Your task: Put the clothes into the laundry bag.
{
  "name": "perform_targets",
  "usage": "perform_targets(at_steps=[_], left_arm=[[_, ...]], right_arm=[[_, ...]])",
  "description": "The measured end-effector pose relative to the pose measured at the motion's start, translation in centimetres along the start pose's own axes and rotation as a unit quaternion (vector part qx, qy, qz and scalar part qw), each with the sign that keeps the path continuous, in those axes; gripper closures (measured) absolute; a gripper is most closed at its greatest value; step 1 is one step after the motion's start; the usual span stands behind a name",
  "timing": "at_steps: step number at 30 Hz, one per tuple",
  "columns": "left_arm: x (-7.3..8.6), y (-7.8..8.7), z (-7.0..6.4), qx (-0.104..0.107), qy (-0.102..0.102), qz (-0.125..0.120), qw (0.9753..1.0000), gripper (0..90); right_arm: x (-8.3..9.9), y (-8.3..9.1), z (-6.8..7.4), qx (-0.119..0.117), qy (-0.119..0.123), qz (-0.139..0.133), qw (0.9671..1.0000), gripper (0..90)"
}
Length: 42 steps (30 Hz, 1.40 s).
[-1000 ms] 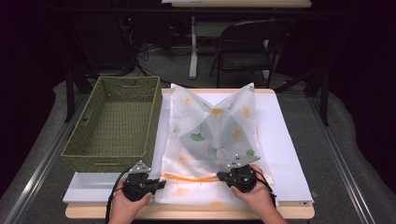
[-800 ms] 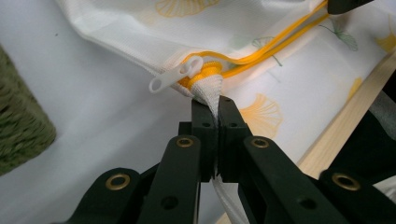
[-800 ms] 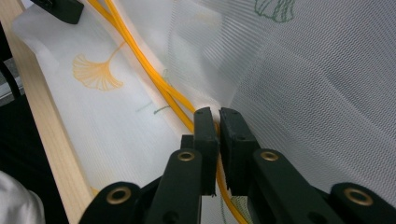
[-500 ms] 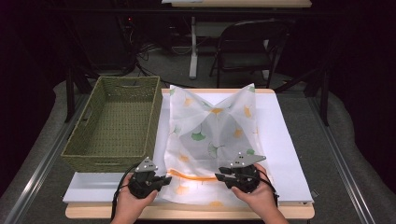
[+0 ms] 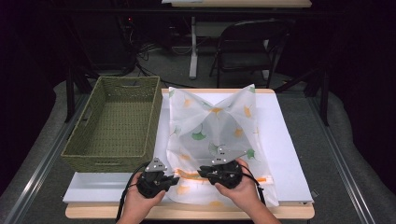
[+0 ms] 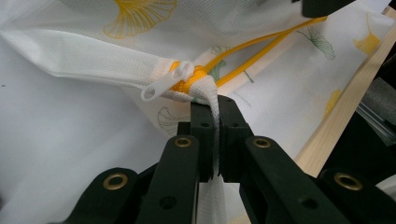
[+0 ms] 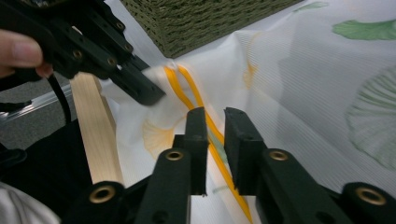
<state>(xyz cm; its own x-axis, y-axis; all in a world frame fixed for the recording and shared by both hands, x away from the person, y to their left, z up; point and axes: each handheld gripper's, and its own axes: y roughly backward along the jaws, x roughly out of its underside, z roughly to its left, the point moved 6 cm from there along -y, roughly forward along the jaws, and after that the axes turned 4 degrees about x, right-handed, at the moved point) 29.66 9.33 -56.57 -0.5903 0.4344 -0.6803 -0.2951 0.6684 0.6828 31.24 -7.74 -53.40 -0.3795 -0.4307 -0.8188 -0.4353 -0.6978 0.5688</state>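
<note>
The desk carries a woven basket along its left edge. Beside it, a white mesh laundry bag printed with ginkgo leaves runs from the far edge to the near edge. Its yellow zipper lies near the front edge. The left tool is clamped on the bag's white tab beside the zipper pull. The right tool hovers over the zipper, jaws slightly parted, gripping nothing.
</note>
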Motion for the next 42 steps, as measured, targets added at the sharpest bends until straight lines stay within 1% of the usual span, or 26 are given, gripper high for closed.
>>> perform_targets(at_steps=[2,4,7,8,10,11,13,14,15,16,17,21,26,29,32,35,36,37,38,40,41,42], left_arm=[[-0.1,-0.5,0.0,0.006,0.001,0.001,1.0000,87.0],[-0.2,-1.0,-0.1,0.014,0.000,0.004,0.9999,86.7],[-0.2,-1.7,-0.3,0.013,-0.004,0.008,0.9999,86.5],[-0.2,-1.9,-0.3,0.016,-0.006,0.011,0.9998,86.6],[-0.2,-1.9,-0.3,0.016,-0.006,0.011,0.9998,86.6],[-0.2,-1.9,-0.3,0.016,-0.006,0.011,0.9998,86.6],[-0.2,-1.9,-0.3,0.016,-0.006,0.011,0.9998,86.6],[-0.2,-2.6,-0.5,0.011,-0.012,0.015,0.9998,86.6],[-0.2,-2.6,-0.5,0.011,-0.012,0.015,0.9998,86.6],[-0.1,-2.5,-0.5,0.013,-0.012,0.016,0.9997,86.6],[-0.1,-2.5,-0.5,0.014,-0.011,0.016,0.9997,86.8],[-0.1,-2.5,-0.6,0.012,-0.012,0.014,0.9998,87.1],[0.0,-2.5,-0.5,0.014,-0.007,0.012,0.9998,87.5],[0.1,-2.4,-0.5,0.015,-0.010,0.014,0.9997,87.7],[0.1,-2.4,-0.5,0.016,-0.010,0.015,0.9997,88.0],[0.2,-2.4,-0.5,0.014,-0.009,0.014,0.9998,88.1],[0.2,-2.4,-0.6,0.013,-0.007,0.013,0.9998,88.1],[0.2,-2.3,-0.5,0.013,-0.011,0.014,0.9998,88.0],[0.2,-2.3,-0.5,0.013,-0.009,0.014,0.9998,88.0],[0.2,-2.3,-0.5,0.013,-0.010,0.014,0.9998,88.1],[0.2,-2.3,-0.5,0.013,-0.008,0.013,0.9998,88.1],[0.2,-2.2,-0.5,0.010,-0.011,0.013,0.9998,88.1]], right_arm=[[-0.3,-0.8,0.3,-0.004,0.001,0.004,1.0000,83.3],[-0.6,-1.4,0.4,-0.002,0.006,0.006,1.0000,83.5],[-0.9,-2.3,0.7,-0.005,0.012,0.006,0.9999,82.3],[-1.0,-2.6,0.7,-0.005,0.014,0.007,0.9999,81.6],[-1.0,-2.8,0.8,-0.007,0.015,0.008,0.9998,81.6],[-1.0,-2.8,0.8,-0.007,0.015,0.008,0.9998,78.9],[-1.0,-2.8,0.8,-0.007,0.015,0.008,0.9998,78.9],[-1.0,-2.8,0.8,-0.007,0.015,0.008,0.9998,78.9],[-1.0,-2.8,0.8,-0.007,0.015,0.008,0.9998,78.9],[-0.9,-3.8,1.0,-0.012,0.018,0.012,0.9997,78.8],[-0.9,-4.1,1.0,-0.013,0.017,0.014,0.9997,77.7],[-1.1,-4.9,1.3,-0.016,0.018,0.016,0.9996,76.5],[-1.3,-5.8,1.6,-0.014,0.026,0.019,0.9994,75.3],[-1.2,-6.1,1.4,-0.006,0.027,0.021,0.9994,76.5],[-1.3,-6.1,1.2,-0.006,0.024,0.020,0.9995,79.1],[-1.4,-5.8,1.0,0.005,0.025,0.017,0.9995,81.9],[-1.4,-5.8,0.8,0.006,0.023,0.018,0.9995,82.5],[-1.3,-5.7,0.7,0.006,0.020,0.020,0.9996,82.7],[-1.3,-5.7,0.6,0.005,0.017,0.019,0.9997,83.0],[-1.3,-5.6,0.5,0.006,0.016,0.021,0.9996,83.8],[-1.3,-5.6,0.5,0.005,0.016,0.022,0.9996,83.9],[-1.2,-5.5,0.5,0.005,0.015,0.024,0.9996,83.9]])
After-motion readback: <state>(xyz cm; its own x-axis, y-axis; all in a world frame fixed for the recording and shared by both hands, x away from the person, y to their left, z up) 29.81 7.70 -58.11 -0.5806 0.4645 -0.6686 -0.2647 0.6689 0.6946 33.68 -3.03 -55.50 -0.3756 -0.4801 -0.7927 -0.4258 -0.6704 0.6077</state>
